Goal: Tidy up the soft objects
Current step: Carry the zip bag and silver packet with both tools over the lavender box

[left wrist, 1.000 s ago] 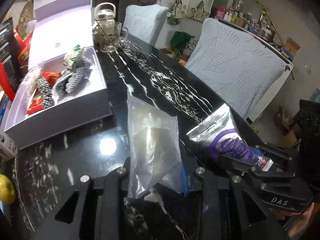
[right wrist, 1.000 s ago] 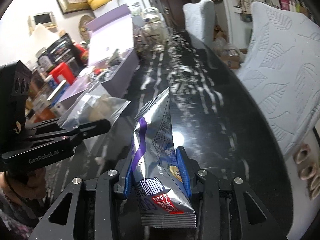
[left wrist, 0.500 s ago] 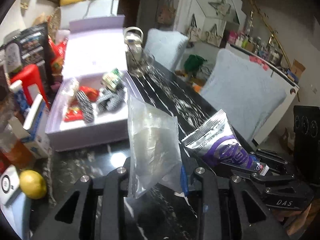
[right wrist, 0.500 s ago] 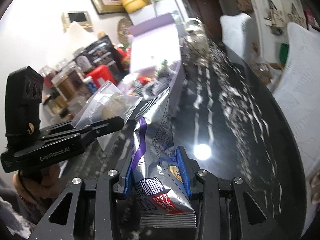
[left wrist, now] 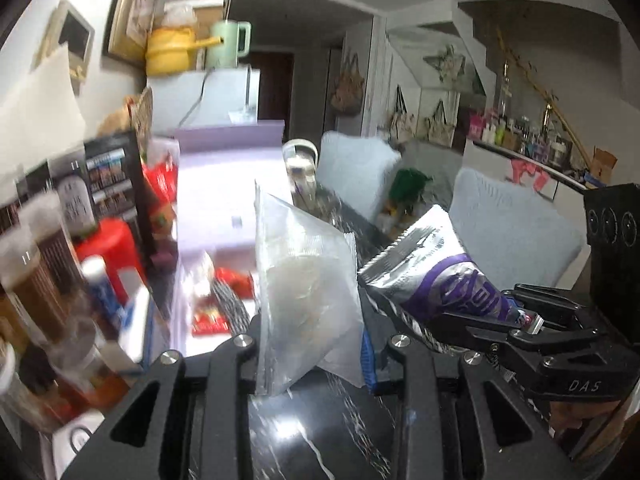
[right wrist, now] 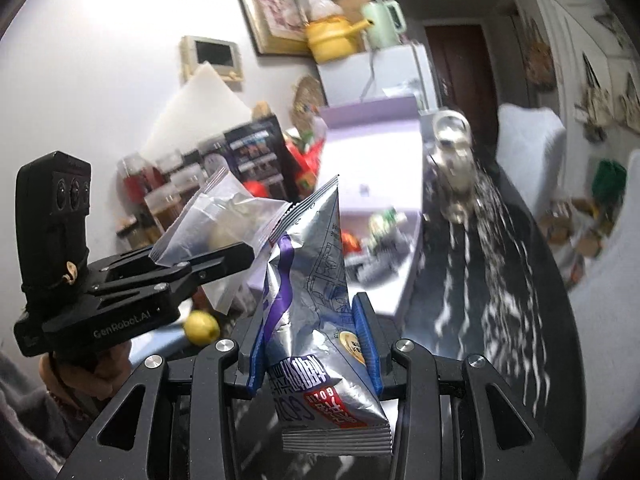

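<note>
My left gripper [left wrist: 312, 356] is shut on a clear plastic bag [left wrist: 304, 296] with something pale inside, held up in the air; the same clear bag [right wrist: 216, 220] shows at the left of the right wrist view. My right gripper [right wrist: 314, 344] is shut on a silver and purple snack packet [right wrist: 312, 292], its blue pads pressing both sides; the packet [left wrist: 444, 280] appears to the right of the clear bag. Both bags hang side by side above the black marble table [right wrist: 492, 292]. An open lilac box [left wrist: 208, 208] with snacks and checked cloth inside lies ahead on the left.
Jars, boxes and a red container [left wrist: 108, 248] crowd the table's left edge, with a lemon [right wrist: 202, 327] near them. A glass teapot [right wrist: 452, 168] stands behind the box. White-covered chairs [left wrist: 516, 236] line the right side of the table. A white fridge [left wrist: 208, 96] stands at the back.
Both grippers have risen with their bags and tilted up, so more of the room and wall shows. The lilac box now sits lower and closer in both views. Grips are unchanged.
</note>
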